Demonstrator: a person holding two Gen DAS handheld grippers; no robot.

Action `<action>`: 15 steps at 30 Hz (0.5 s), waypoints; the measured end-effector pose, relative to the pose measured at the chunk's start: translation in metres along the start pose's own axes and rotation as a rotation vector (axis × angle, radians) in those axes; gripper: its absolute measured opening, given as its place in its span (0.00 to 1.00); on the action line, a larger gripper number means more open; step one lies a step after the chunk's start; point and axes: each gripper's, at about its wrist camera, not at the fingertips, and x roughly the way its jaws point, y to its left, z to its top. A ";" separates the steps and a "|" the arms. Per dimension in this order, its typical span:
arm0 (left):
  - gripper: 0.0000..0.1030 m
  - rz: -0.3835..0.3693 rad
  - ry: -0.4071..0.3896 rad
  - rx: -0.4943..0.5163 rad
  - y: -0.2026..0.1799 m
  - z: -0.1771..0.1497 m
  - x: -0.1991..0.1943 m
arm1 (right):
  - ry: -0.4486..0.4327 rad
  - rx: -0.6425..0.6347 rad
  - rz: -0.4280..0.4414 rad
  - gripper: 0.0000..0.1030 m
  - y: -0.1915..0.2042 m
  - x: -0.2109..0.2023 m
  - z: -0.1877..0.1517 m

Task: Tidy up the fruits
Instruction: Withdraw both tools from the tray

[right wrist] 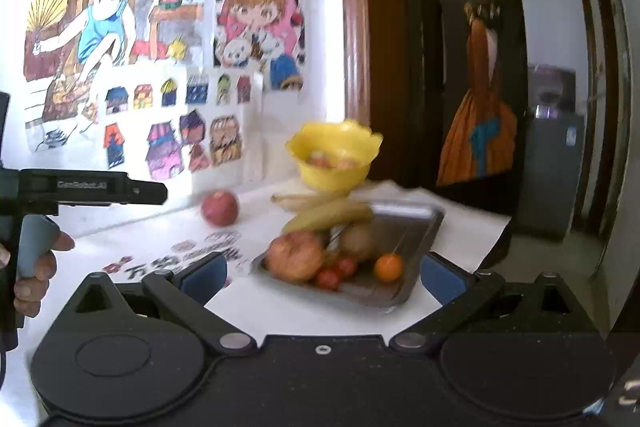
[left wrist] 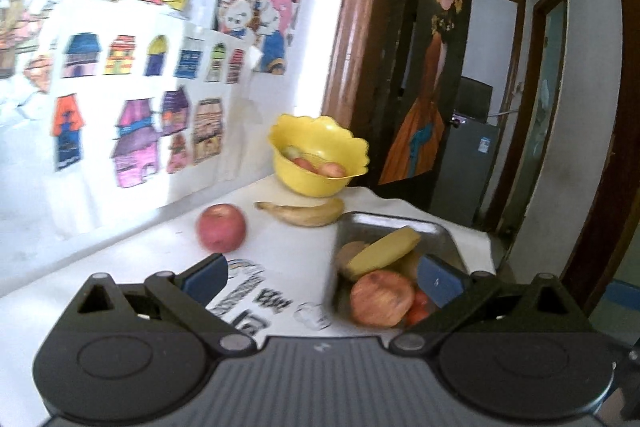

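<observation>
A metal tray (left wrist: 444,233) (right wrist: 420,223) on the white table holds an apple (left wrist: 382,297) (right wrist: 295,255), a banana (left wrist: 384,251) (right wrist: 328,217), a kiwi (right wrist: 358,241), small tomatoes (right wrist: 334,273) and an orange (right wrist: 388,267). A loose red apple (left wrist: 221,227) (right wrist: 219,207) and a loose banana (left wrist: 304,213) (right wrist: 292,201) lie on the table. A yellow bowl (left wrist: 316,157) (right wrist: 334,157) with fruit stands at the back. My left gripper (left wrist: 322,277) is open and empty, just before the tray. My right gripper (right wrist: 322,275) is open and empty, its jaws either side of the tray's near end.
Coloured drawings cover the wall (left wrist: 120,87) behind the table. A dark door with a painted figure (left wrist: 432,67) stands at right, past the table edge (right wrist: 492,239). Printed paper (left wrist: 248,291) lies on the table. The left gripper's handle and a hand (right wrist: 36,247) show at far left.
</observation>
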 end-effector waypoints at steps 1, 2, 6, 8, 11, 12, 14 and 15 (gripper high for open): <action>1.00 0.008 -0.001 0.003 0.006 -0.002 -0.005 | 0.019 -0.005 0.003 0.99 0.005 0.001 0.000; 1.00 0.019 -0.002 0.006 0.013 -0.005 -0.011 | 0.037 -0.008 0.012 0.99 0.010 0.002 0.001; 1.00 0.074 0.026 0.009 0.041 -0.015 -0.025 | 0.053 -0.030 0.062 0.99 0.026 0.004 0.006; 1.00 0.103 0.054 0.011 0.057 -0.020 -0.029 | 0.052 -0.054 0.071 0.99 0.034 0.007 0.011; 1.00 0.154 0.097 0.011 0.077 -0.024 -0.031 | 0.058 -0.087 0.106 0.99 0.044 0.015 0.022; 1.00 0.169 0.109 0.009 0.084 -0.024 -0.031 | 0.064 -0.099 0.111 0.99 0.047 0.020 0.027; 1.00 0.185 0.117 0.009 0.094 -0.025 -0.031 | 0.073 -0.130 0.103 0.99 0.053 0.031 0.037; 1.00 0.191 0.119 0.013 0.098 -0.025 -0.032 | 0.082 -0.144 0.102 0.99 0.055 0.038 0.042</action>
